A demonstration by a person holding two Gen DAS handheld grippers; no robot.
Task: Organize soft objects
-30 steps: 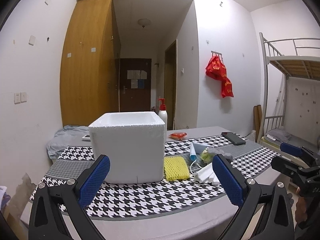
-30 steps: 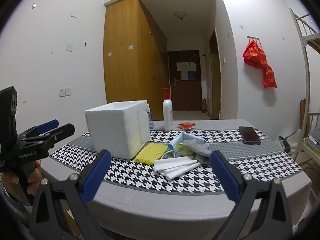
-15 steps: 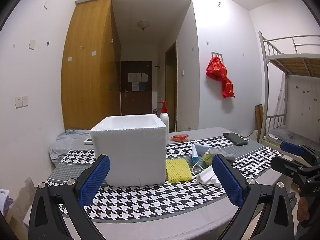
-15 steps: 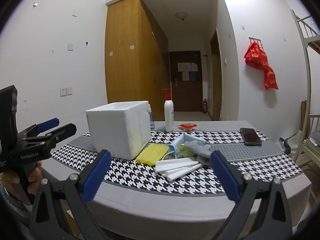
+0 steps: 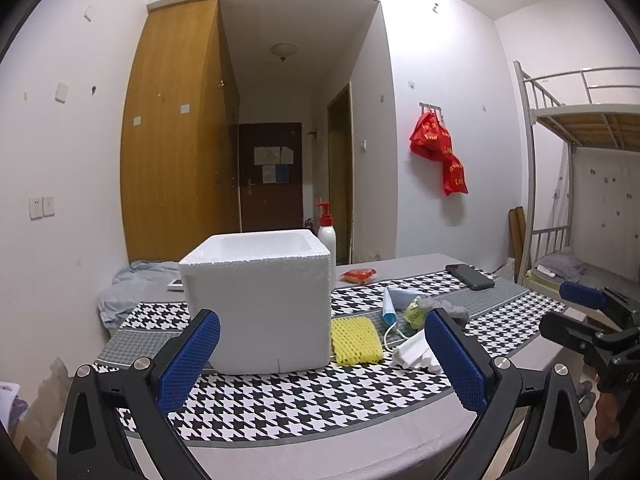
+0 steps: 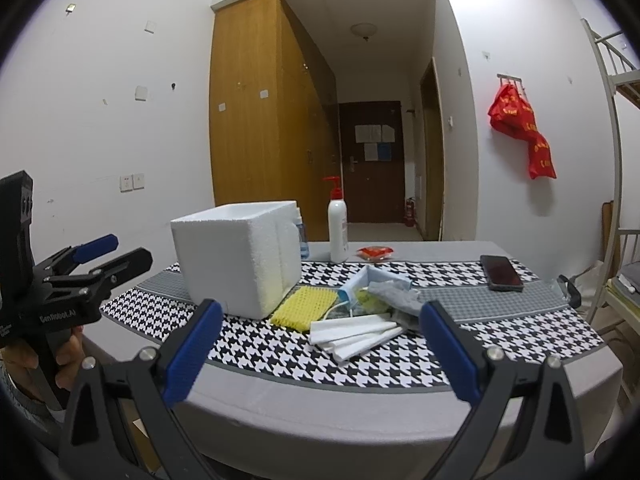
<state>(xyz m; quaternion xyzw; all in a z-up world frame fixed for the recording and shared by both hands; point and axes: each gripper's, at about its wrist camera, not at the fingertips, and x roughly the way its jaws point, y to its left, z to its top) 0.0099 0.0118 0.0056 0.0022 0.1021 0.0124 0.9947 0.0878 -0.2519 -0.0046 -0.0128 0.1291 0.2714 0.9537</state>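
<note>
Left claw (image 5: 320, 356) spread wide and holding nothing, hovering short of the surface (image 5: 320, 452). Right claw (image 6: 320, 348) also spread and empty. Landmark: the white foam box (image 5: 260, 300), open-topped. Just beside its right wall lies the yellow foam net (image 5: 356, 340); right of that, a heap: blue mask (image 6: 356, 284), grey cloth (image 6: 394, 294), white foam sheets (image 6: 356, 332).

- I see my left gripper (image 5: 320, 360) pads are blue.
- Between them, a white foam box (image 5: 260, 300).
- Beside it, a yellow net sleeve (image 5: 356, 340).
- Black-and-white check cloth (image 5: 320, 400) below.
</note>
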